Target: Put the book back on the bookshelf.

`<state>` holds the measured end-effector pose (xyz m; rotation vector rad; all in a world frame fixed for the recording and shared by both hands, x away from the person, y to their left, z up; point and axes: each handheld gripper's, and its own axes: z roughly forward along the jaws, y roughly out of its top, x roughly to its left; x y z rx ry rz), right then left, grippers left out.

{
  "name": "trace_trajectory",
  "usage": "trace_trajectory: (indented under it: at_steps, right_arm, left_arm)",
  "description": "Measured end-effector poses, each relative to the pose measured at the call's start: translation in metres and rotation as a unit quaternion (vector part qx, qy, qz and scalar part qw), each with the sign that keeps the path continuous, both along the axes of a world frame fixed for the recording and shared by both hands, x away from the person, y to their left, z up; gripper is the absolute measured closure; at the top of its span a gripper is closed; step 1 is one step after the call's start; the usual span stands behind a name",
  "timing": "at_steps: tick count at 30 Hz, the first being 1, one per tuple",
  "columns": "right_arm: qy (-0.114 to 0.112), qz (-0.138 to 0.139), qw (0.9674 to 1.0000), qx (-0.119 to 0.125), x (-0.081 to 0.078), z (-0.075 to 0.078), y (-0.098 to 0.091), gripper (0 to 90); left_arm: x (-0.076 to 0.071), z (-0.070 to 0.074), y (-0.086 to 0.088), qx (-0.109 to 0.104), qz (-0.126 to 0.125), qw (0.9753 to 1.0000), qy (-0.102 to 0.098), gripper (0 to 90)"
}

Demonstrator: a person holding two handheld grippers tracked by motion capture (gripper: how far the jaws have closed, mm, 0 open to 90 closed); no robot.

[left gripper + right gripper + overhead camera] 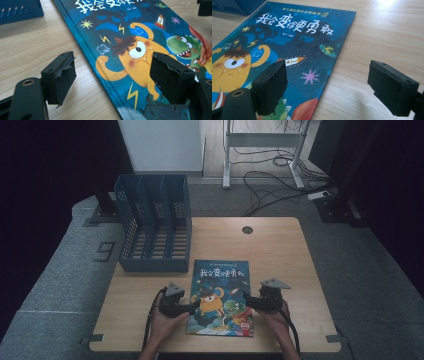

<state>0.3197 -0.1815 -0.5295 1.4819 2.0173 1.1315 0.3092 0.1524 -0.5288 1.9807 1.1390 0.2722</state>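
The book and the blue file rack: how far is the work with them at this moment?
Done: nothing visible yet. The book lies flat on the table, and the slots of the file rack look empty. In hand: the left gripper and the right gripper stand open, one at each side edge of the book, without a grip. Left, probably: to grip the book, lift it and stand it in the rack.
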Motion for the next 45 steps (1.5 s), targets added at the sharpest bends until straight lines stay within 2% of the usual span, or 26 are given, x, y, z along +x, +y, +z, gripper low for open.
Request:
trace_trajectory:
  at_steps: [9, 23, 40, 43, 45]
  right_arm:
    - [0.01, 0.015, 0.9998, -0.004, -0.001, -0.006, 0.012, 14.9]
    - [0.031, 0.029, 0.999, -0.012, 0.0, -0.018, 0.025, 14.6]
    - [0.035, 0.029, 0.9989, -0.012, 0.001, -0.022, 0.026, 15.2]
    - [0.037, 0.022, 0.9991, -0.008, 0.001, -0.021, 0.024, 16.9]
    - [0.037, 0.027, 0.9989, -0.004, 0.0, -0.021, 0.024, 19.6]
  left_arm:
    - [-0.002, -0.003, -0.009, 0.003, -0.011, 0.9999, 0.006, 20.2]
    - [-0.001, -0.01, -0.019, 0.011, -0.014, 0.9997, 0.016, 19.5]
    - [0.0, -0.016, -0.025, 0.029, -0.008, 0.9994, 0.02, 16.1]
    - [0.001, -0.016, -0.024, 0.026, -0.008, 0.9994, 0.021, 16.1]
    - [0.0, -0.016, -0.025, 0.031, -0.008, 0.9993, 0.018, 16.1]
